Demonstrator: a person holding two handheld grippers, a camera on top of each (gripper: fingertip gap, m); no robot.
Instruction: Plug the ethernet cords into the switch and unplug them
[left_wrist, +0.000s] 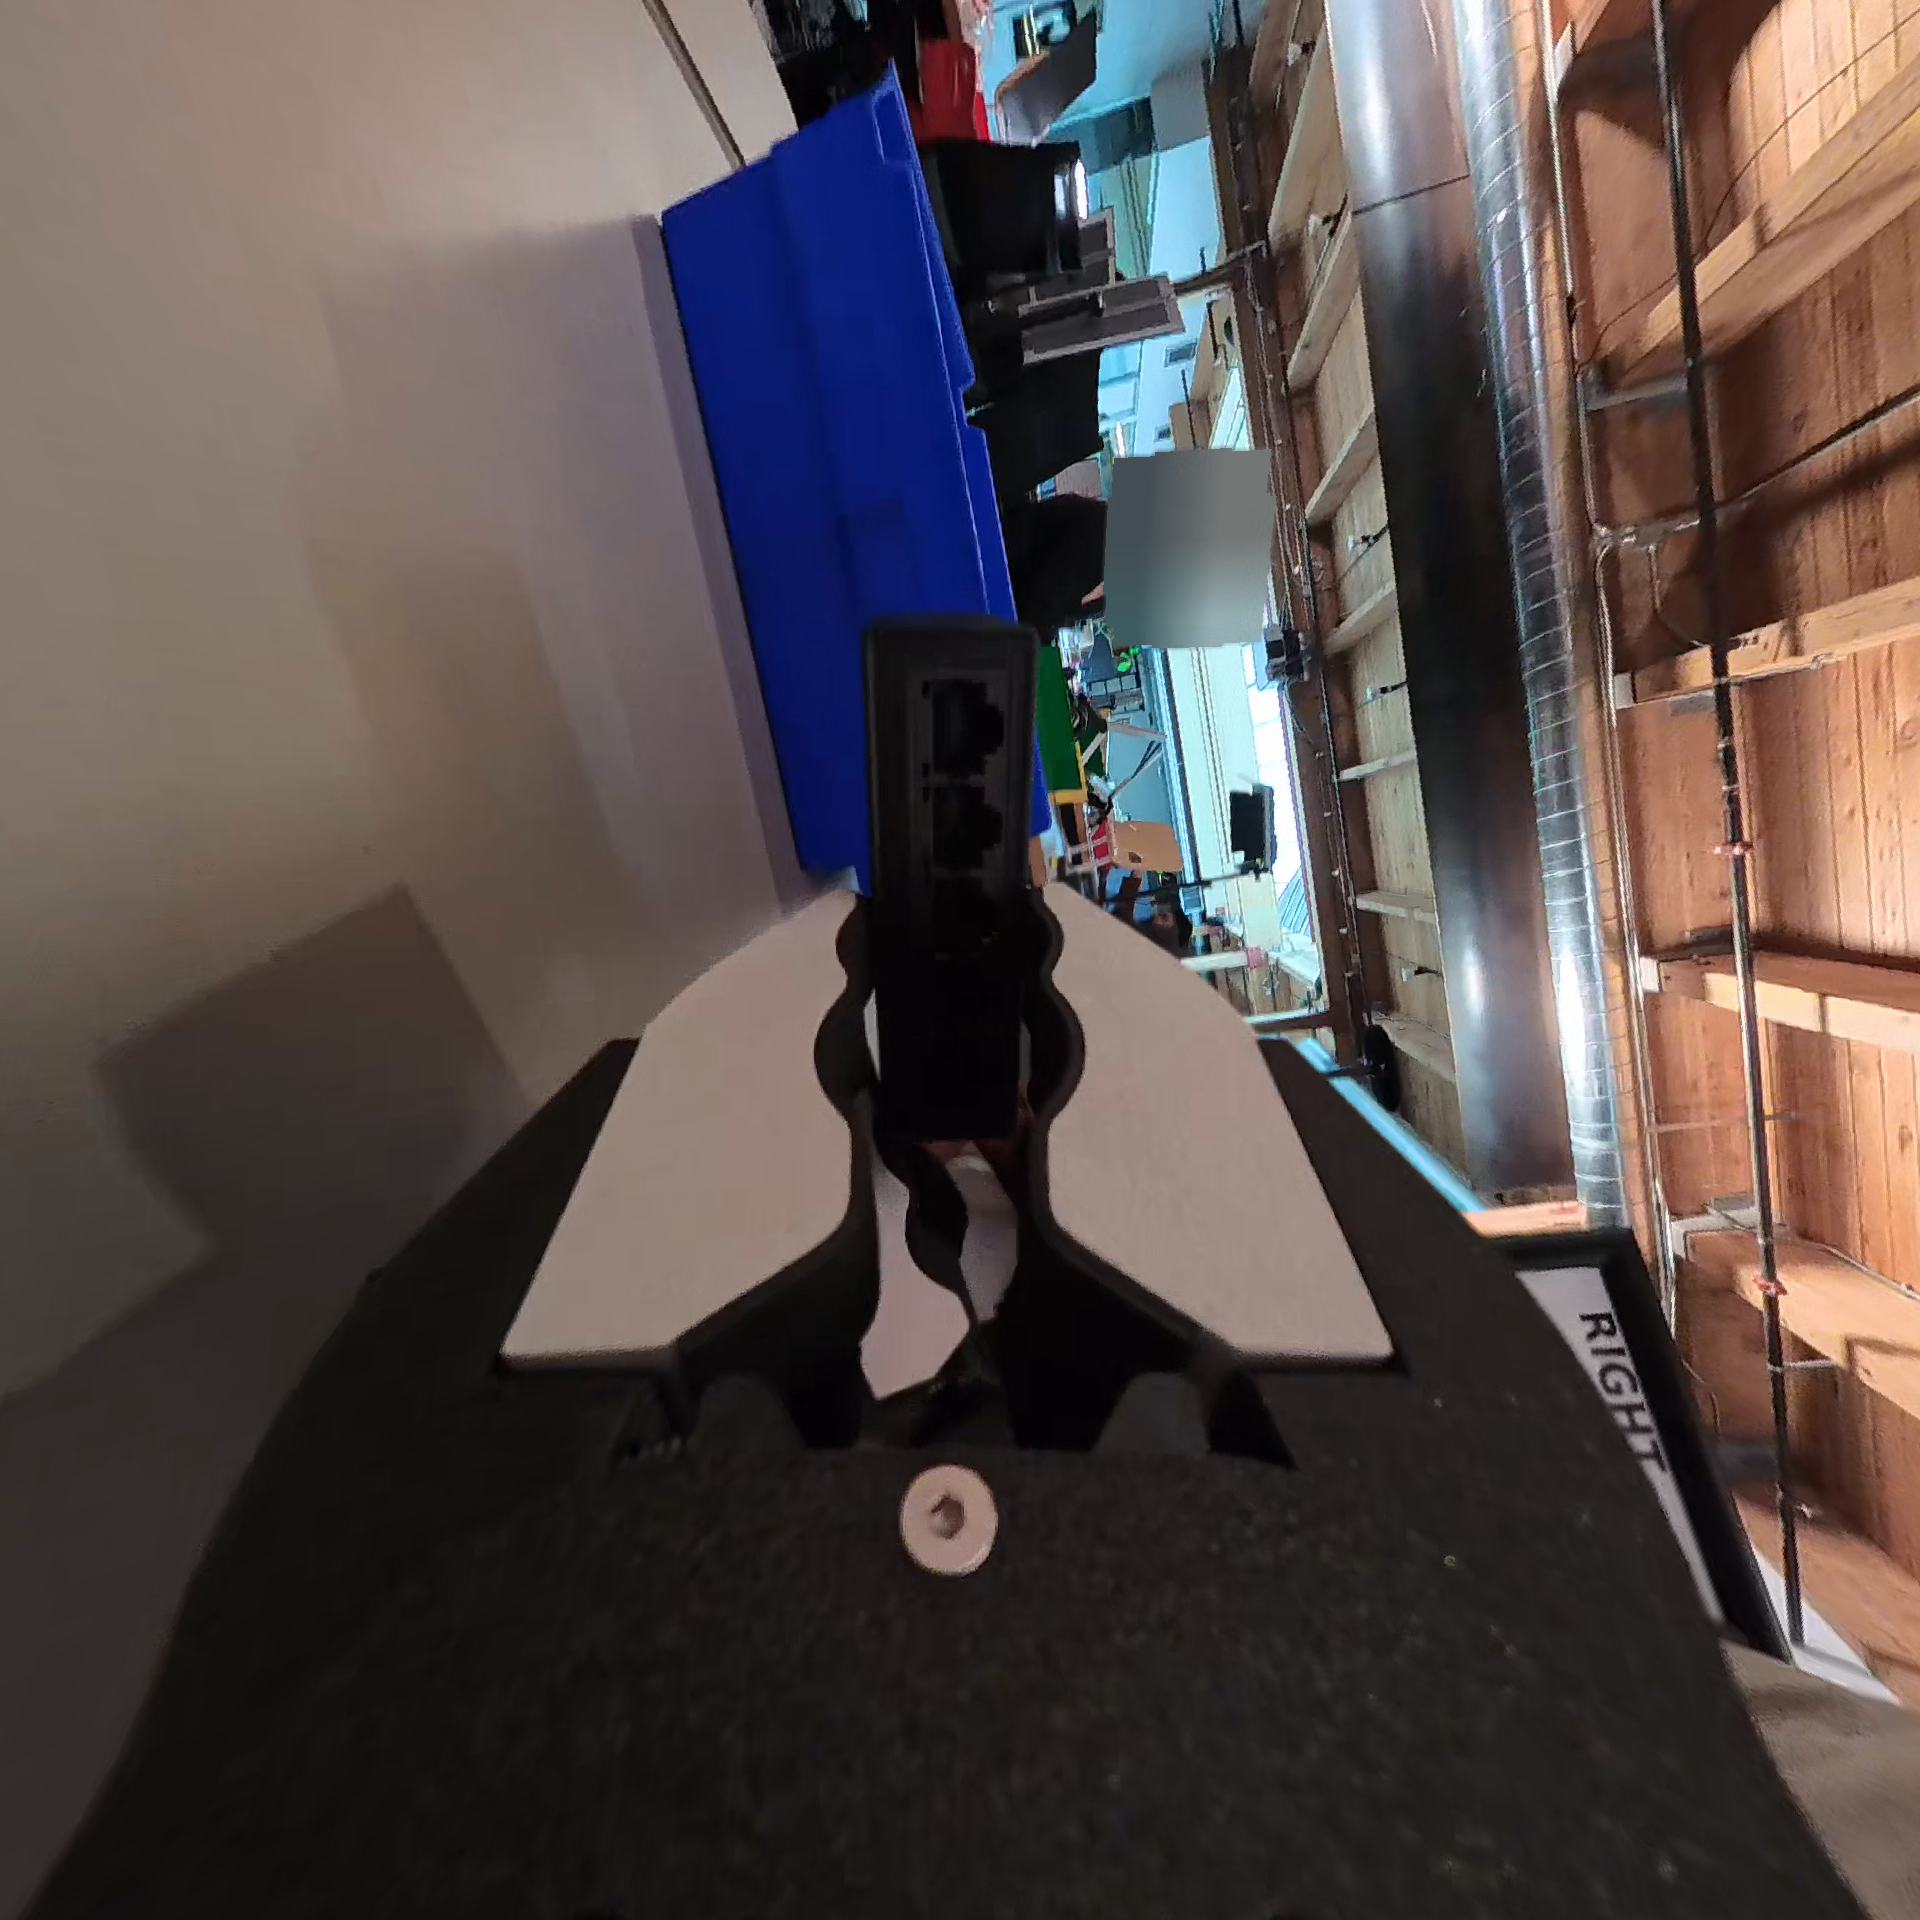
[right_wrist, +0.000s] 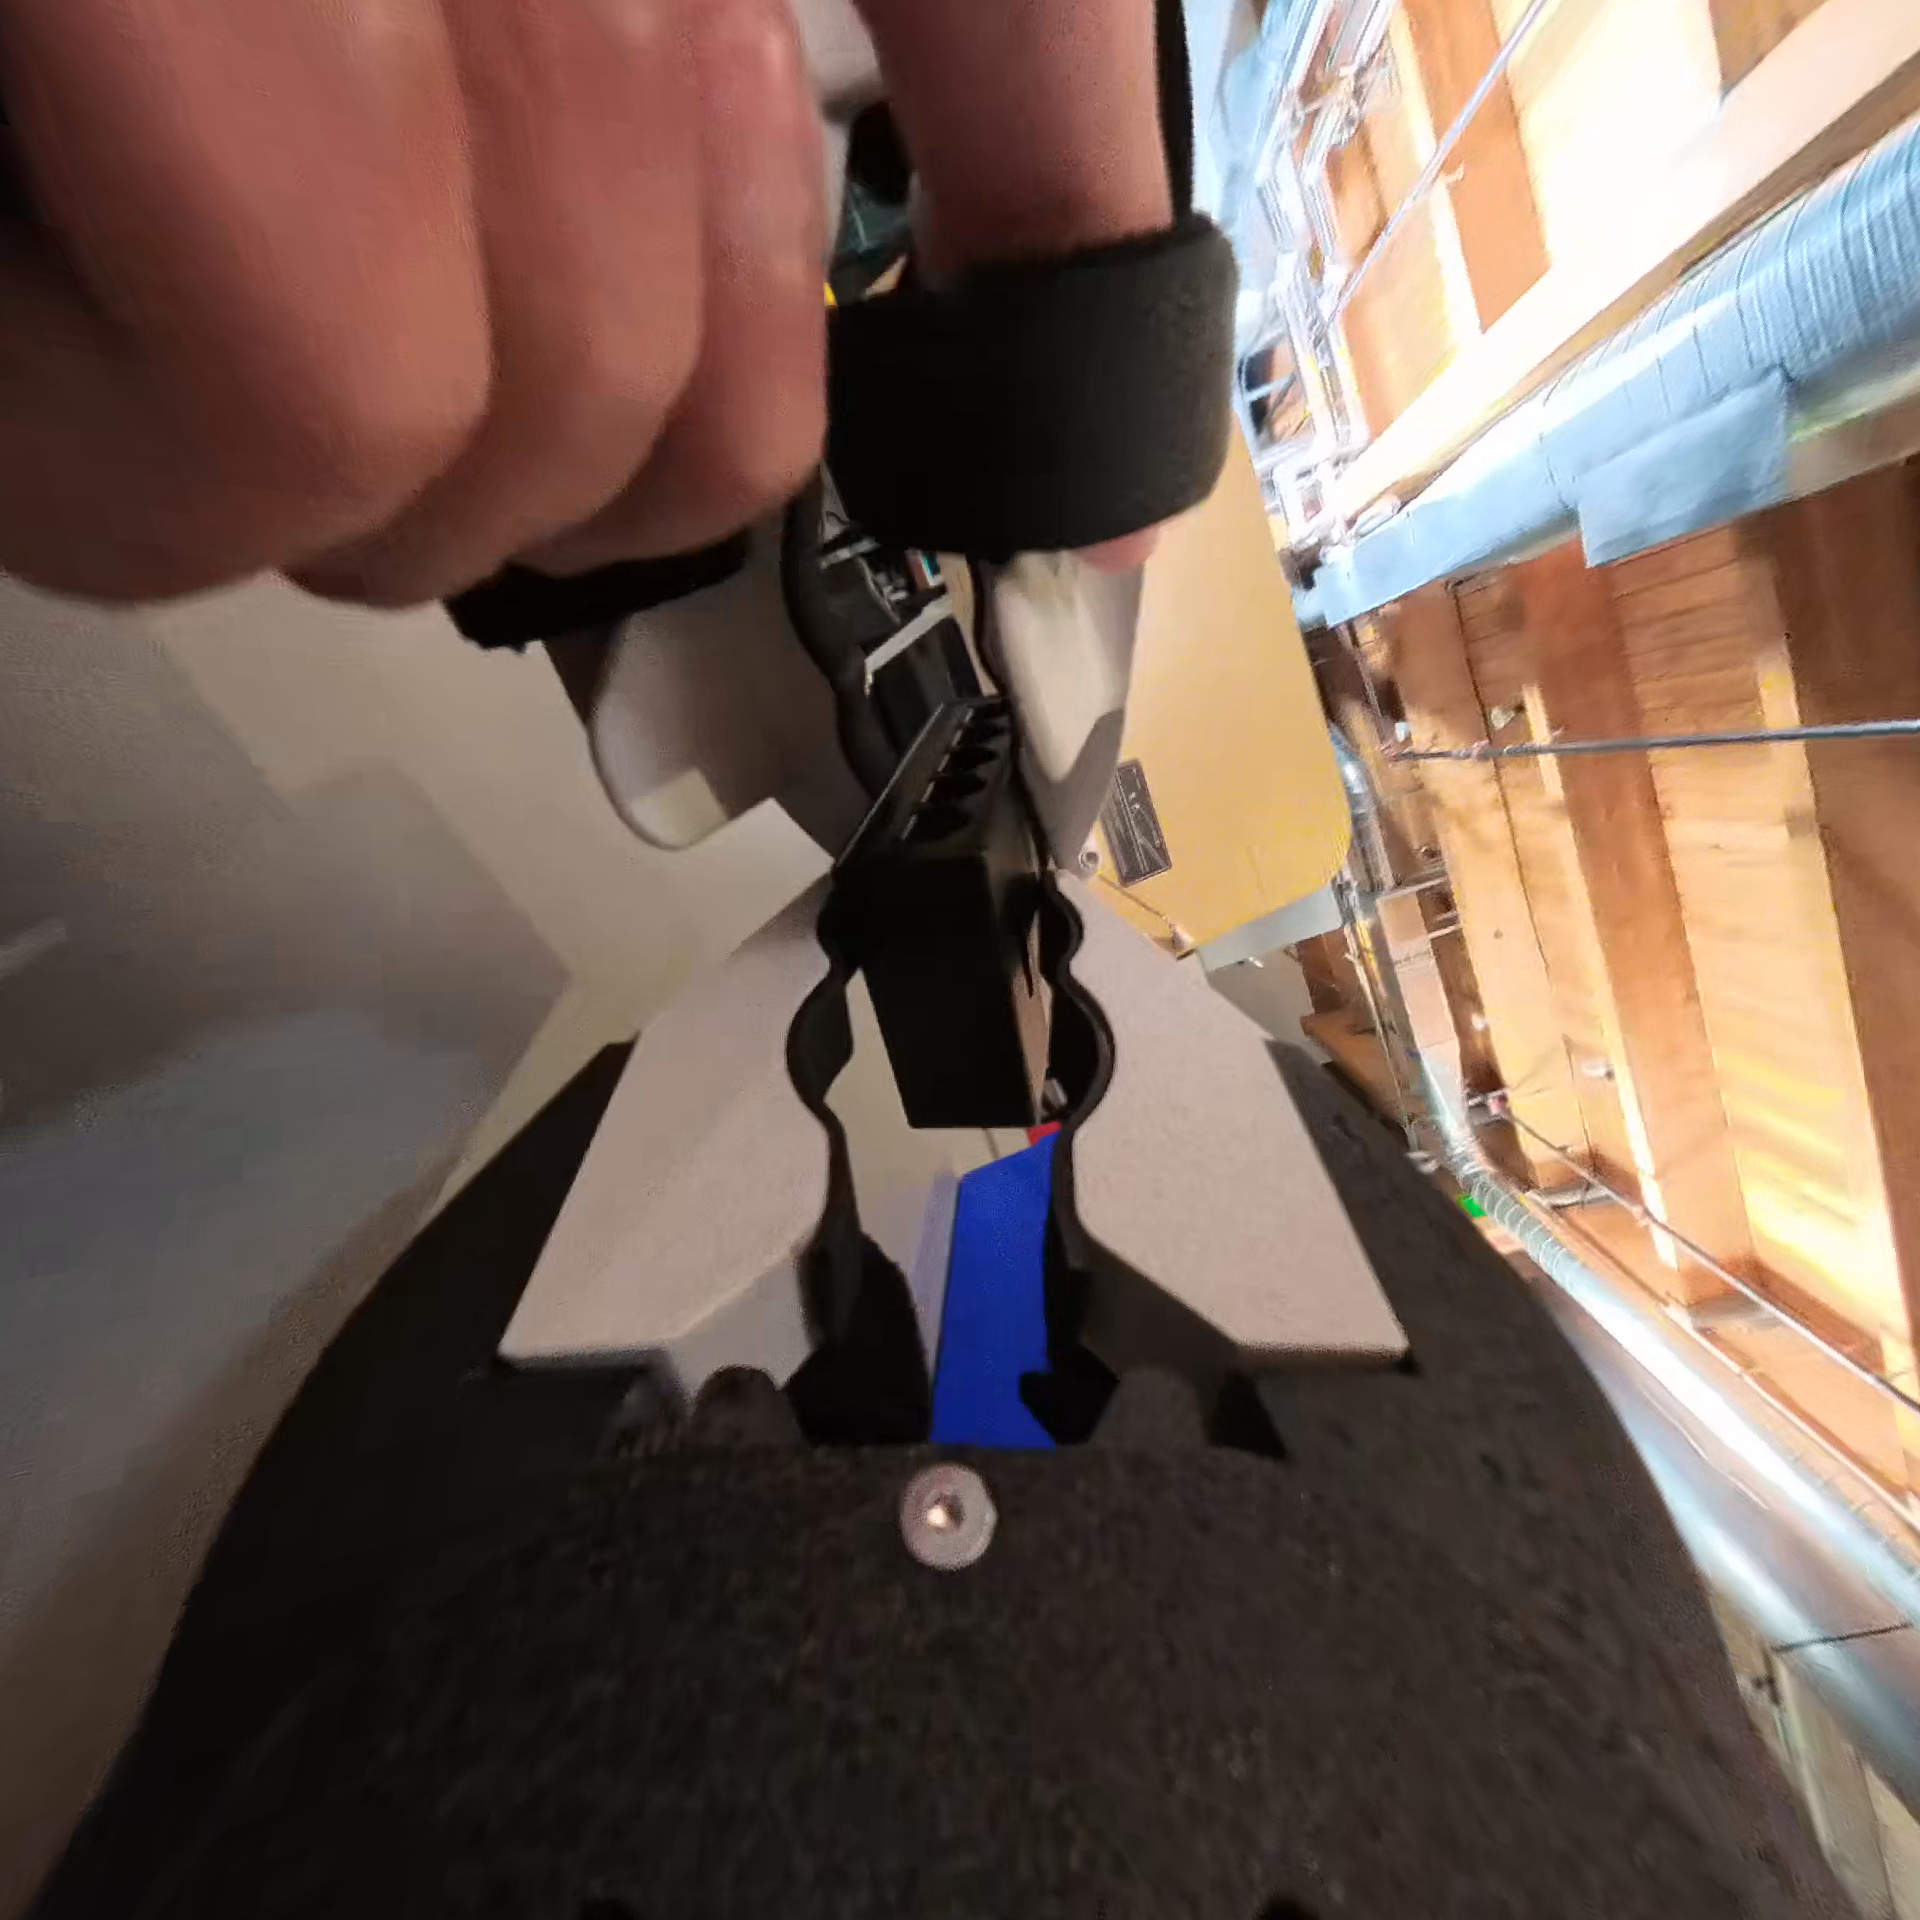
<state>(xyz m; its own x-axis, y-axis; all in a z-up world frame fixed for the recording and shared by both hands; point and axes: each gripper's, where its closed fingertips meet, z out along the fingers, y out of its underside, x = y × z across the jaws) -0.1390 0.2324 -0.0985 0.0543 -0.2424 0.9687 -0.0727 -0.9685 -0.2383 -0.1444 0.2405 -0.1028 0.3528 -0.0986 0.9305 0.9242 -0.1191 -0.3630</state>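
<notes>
The black switch (left_wrist: 951, 790) stands between the fingers of my left gripper (left_wrist: 951, 925), which is shut on it. Its row of open ports faces the camera, with no plug in the ports that show. In the right wrist view the same switch (right_wrist: 940, 997) lies tilted in my right gripper (right_wrist: 951, 925), whose jaws are closed around its near end. The left gripper (right_wrist: 868, 821), held by a hand (right_wrist: 364, 291) with a black strap, grips the far end. No ethernet cord is in view.
A blue plastic bin (left_wrist: 831, 468) sits on the white table (left_wrist: 312, 520) just beyond the switch; it also shows in the right wrist view (right_wrist: 987, 1299). The right gripper's black body (left_wrist: 1621, 1403) is close beside the left one. Wooden shelving and metal ducts lie beyond.
</notes>
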